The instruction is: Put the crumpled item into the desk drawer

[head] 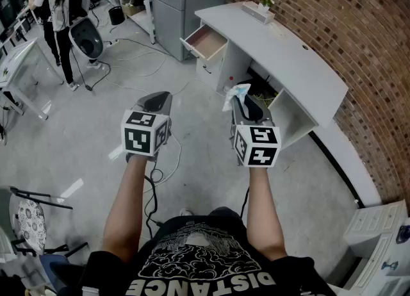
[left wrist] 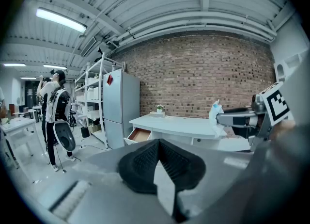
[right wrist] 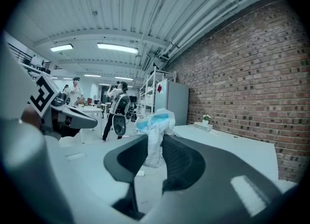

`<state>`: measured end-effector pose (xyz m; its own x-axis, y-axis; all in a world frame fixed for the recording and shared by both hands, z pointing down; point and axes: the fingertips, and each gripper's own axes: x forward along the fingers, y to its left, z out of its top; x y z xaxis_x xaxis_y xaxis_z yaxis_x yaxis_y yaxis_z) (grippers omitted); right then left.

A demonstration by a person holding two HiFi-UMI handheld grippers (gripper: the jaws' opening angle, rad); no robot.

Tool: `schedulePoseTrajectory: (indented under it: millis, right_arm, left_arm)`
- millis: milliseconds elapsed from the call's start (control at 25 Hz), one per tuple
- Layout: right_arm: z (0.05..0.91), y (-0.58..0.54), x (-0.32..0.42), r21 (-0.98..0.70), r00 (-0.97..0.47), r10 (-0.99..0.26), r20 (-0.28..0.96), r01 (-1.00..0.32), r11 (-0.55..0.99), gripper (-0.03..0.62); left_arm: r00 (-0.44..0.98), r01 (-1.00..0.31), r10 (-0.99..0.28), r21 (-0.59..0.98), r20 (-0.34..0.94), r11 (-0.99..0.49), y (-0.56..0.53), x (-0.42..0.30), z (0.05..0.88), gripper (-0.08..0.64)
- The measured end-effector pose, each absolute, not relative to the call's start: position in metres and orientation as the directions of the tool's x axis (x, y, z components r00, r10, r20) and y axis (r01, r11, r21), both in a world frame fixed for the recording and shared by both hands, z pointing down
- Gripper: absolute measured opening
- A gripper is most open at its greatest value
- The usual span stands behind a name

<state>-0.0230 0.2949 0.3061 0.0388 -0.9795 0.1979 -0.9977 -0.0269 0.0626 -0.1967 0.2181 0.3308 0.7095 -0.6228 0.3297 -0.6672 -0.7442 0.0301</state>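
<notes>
The crumpled item (head: 234, 94), a white wad with a blue patch, sticks out from the tips of my right gripper (head: 245, 104), which is shut on it. The right gripper view shows the wad (right wrist: 156, 121) pinched between the two black pads (right wrist: 179, 160). My left gripper (head: 155, 101) hangs level with it to the left, shut with nothing in it; its pads (left wrist: 140, 162) meet at the tips. Ahead stands the light grey desk (head: 288, 57), whose drawer (head: 206, 41) at the left end is pulled open. Both grippers are in the air well short of the desk.
A small potted plant (head: 266, 2) sits on the desk's far end against the brick wall (head: 333, 13). A grey cabinet (head: 186, 0) stands left of the drawer. Cables (head: 138, 51) run over the floor. People (head: 54, 6) stand at far left. White drawer units (head: 378, 237) are at lower right.
</notes>
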Motion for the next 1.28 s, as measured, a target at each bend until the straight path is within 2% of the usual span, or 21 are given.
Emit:
schedulePoseTrajectory:
  millis: [600,1280]
  right_arm:
    - [0.311,0.298,-0.014,0.063,0.057,-0.979,0.195,-0.997,-0.045,0.095]
    - [0.331,0.228,0.072,0.055,-0.04,-0.98,0.197,-0.997,0.051,0.095]
  left_arm:
    - [0.717,-0.655,-0.606,0.035,0.344,-0.755,0.218,-0.186,0.34,0.0]
    - [0.673,-0.695,-0.648,0.004,0.358,-0.719,0.166,-0.092,0.351,0.0]
